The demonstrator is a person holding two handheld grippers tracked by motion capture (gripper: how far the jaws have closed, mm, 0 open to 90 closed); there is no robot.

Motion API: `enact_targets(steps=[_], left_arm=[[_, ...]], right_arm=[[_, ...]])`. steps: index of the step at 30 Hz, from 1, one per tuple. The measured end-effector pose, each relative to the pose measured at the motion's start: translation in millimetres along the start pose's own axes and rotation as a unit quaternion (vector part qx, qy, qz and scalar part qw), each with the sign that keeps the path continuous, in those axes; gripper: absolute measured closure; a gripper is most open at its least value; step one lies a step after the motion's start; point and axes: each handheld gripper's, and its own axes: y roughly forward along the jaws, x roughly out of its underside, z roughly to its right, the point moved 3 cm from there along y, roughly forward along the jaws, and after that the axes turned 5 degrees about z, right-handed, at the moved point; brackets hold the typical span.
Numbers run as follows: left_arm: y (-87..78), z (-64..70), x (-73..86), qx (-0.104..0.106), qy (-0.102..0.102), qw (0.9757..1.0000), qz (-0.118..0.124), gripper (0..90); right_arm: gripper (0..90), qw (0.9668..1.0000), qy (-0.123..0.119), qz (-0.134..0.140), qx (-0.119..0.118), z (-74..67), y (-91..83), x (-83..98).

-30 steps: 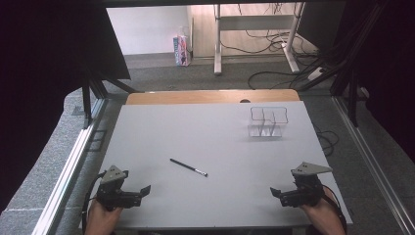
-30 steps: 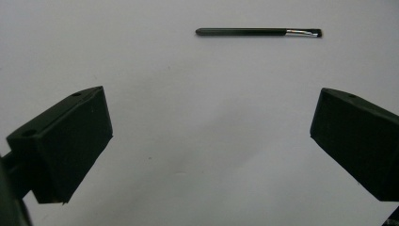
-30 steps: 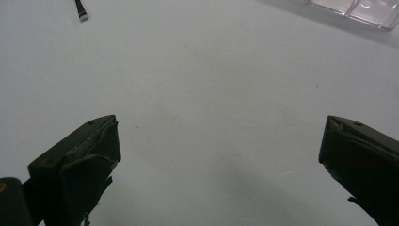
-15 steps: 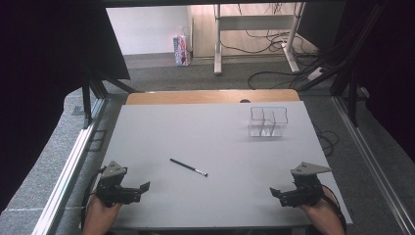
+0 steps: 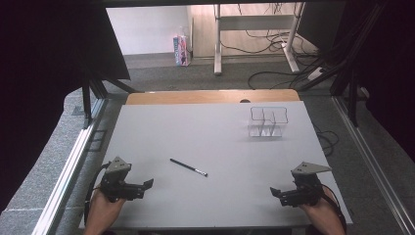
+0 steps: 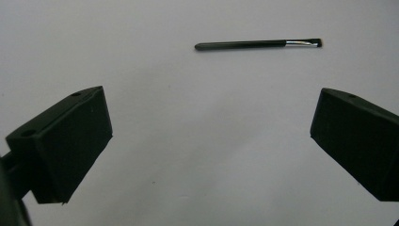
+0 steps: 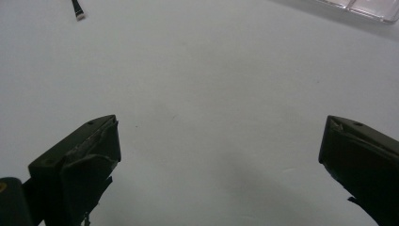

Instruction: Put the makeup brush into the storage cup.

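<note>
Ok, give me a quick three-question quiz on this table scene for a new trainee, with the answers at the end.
1. True or false: the left gripper is shut on the brush.
2. Which gripper is nearer the clear organizer? A) left B) right
3. Fill in: in the left gripper view, the brush's bristle tip points toward the ____ of the picture.

Key:
1. False; both grippers are open and the brush lies free on the white table.
2. B.
3. Right.
</note>
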Motion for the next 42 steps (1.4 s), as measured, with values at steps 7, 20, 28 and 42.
enact_targets(steps=[7, 20, 28, 42], left_arm=[[4.3, -2.9, -6.9, 0.0, 0.004, 1.0, -0.005, 0.0], [13.9, -7.1, -19.4, -0.008, 0.022, 0.9994, -0.026, 0.0], [20.5, -8.8, -31.1, 0.003, 0.034, 0.9987, -0.037, 0.0], [34.8, -9.9, -48.7, 0.021, 0.058, 0.996, -0.065, 0.0]], right_arm=[[0.0, 1.0, -0.002, -0.002, 0.0, 0.1, 0.4, 0.2], [0.0, 1.0, 0.0, -0.009, 0.002, 0.5, 1.3, 0.6], [0.0, 0.9999, 0.002, -0.01, 0.001, 0.6, 1.6, 0.8], [0.0, 0.9999, 0.005, -0.014, 0.0, 1.4, 2.4, 1.1]])
